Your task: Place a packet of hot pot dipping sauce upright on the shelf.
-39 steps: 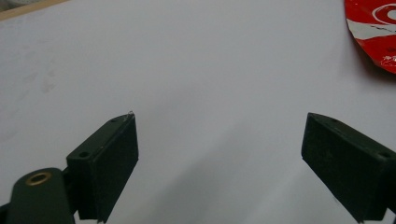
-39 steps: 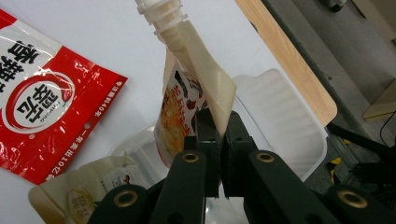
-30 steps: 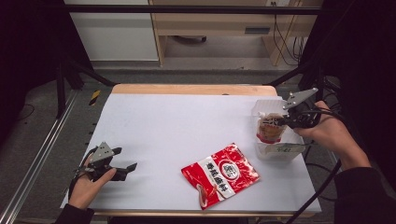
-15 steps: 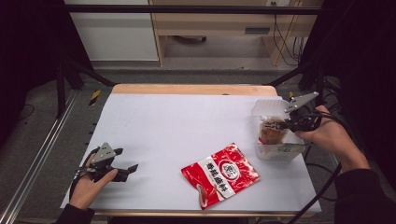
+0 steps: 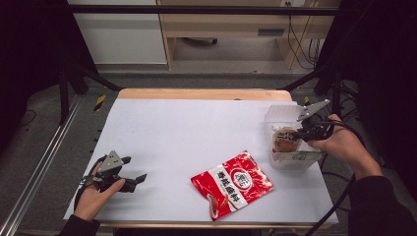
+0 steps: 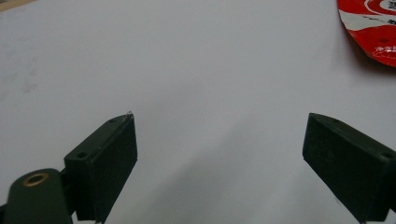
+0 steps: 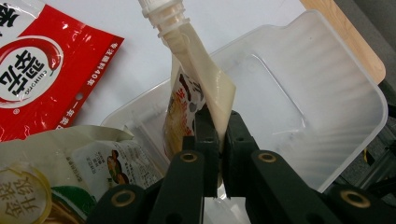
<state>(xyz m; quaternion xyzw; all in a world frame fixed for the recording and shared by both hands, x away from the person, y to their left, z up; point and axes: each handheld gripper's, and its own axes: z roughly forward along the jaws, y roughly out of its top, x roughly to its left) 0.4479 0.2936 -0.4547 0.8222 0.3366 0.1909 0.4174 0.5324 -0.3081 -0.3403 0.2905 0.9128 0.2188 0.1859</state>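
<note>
High view: right gripper clamped on a spouted pouch inside the clear plastic container, just right of the red snack bag. Left gripper view: left gripper spread wide, gripping nothing, well left of that bag. Right gripper view: pouch pinched tight, standing in the container.

The white counter lies bare between the left tongs and the red snack bag. At the right edge, the clear plastic container and its upright spouted pouch obstruct passage; packets crowd its near end.
</note>
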